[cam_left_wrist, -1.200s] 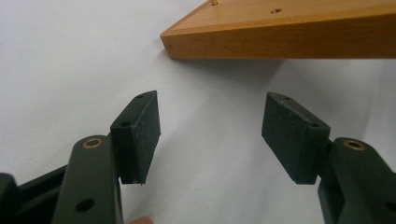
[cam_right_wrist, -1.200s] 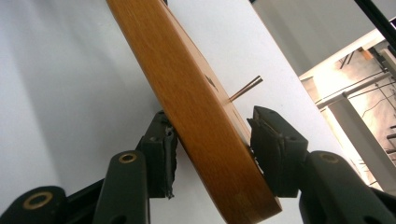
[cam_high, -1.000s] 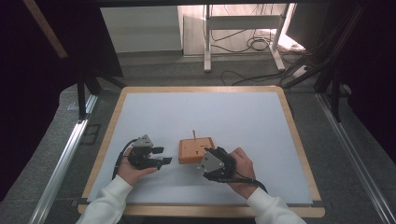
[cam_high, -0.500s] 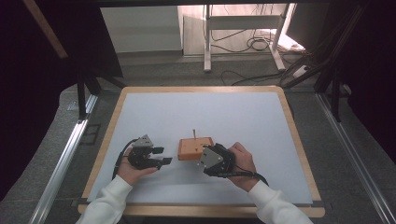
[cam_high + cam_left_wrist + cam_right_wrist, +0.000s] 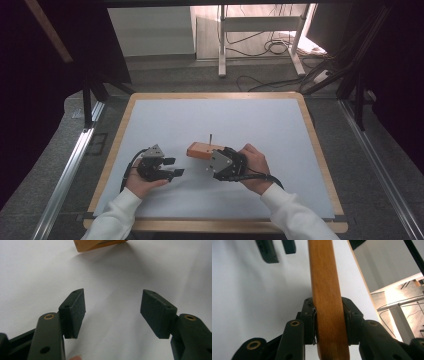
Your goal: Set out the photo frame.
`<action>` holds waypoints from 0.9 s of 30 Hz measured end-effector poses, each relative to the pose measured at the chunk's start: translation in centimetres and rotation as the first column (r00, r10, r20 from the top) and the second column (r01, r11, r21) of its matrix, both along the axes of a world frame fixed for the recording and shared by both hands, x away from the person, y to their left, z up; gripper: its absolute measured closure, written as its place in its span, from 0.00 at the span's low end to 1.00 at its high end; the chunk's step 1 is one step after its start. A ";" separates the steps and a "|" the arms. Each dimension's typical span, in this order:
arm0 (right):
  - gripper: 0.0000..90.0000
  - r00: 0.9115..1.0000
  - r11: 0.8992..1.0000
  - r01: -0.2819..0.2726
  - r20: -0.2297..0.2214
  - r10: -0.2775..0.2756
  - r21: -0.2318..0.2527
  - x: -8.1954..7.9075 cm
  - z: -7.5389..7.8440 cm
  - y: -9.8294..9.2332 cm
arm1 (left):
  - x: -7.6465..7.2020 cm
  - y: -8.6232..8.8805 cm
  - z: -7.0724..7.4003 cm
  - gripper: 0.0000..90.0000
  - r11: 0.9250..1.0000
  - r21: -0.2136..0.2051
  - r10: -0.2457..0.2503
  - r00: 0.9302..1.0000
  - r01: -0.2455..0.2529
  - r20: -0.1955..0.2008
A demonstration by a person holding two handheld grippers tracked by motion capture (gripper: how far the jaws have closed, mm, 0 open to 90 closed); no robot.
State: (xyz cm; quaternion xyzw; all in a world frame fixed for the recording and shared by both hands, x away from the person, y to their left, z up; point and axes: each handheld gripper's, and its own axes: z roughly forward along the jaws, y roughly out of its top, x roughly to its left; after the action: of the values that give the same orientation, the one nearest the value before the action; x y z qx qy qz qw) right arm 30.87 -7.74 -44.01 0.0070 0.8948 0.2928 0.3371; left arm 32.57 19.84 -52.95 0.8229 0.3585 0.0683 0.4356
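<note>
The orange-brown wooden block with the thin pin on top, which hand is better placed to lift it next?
Right, probably. The right gripper has just been closing, and its pads now press on both faces of the orange-brown wooden block. The left gripper stands open beside the block on the white table, not touching it.

I see a white mat [image 5: 215, 125] on a wood-edged table [image 5: 117, 145]. At twelve o'clock a white stand [image 5: 222, 45] and cables [image 5: 272, 47] sit on the floor.

The wooden block [image 5: 100, 244] is cut off by the left gripper view's top edge.
</note>
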 end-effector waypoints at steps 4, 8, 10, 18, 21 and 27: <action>0.77 1.000 1.000 -0.014 -0.007 0.014 0.002 0.7 0.4 0.3 | 0.0 0.1 0.0 0.41 1.000 -0.002 0.001 1.000 -0.001 0.002; 0.77 1.000 1.000 -0.019 -0.006 0.019 0.007 1.2 0.7 0.6 | 0.0 0.1 0.0 0.41 1.000 -0.002 0.001 1.000 -0.001 0.002; 0.77 1.000 1.000 -0.011 -0.002 0.011 0.019 1.3 0.8 0.6 | 0.0 0.1 0.0 0.41 1.000 -0.005 0.003 1.000 -0.003 0.001; 0.77 0.999 0.998 -0.006 -0.039 0.008 0.059 1.9 1.9 0.2 | 0.1 0.1 0.1 0.41 1.000 -0.004 0.004 1.000 -0.004 0.006; 0.77 0.999 0.997 -0.017 -0.040 0.019 0.069 1.3 2.2 0.0 | 0.1 0.1 0.0 0.41 1.000 -0.006 0.005 1.000 -0.005 0.006; 0.77 0.996 0.992 -0.048 -0.073 0.056 0.115 -0.3 3.3 -0.8 | 0.0 0.0 0.0 0.41 1.000 0.001 0.007 1.000 -0.007 0.007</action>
State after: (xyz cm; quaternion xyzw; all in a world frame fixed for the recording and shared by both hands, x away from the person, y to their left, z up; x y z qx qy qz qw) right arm 30.58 -8.55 -40.70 0.0140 0.8888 0.3512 0.2940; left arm 32.61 19.88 -52.91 0.8215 0.3597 0.0730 0.4363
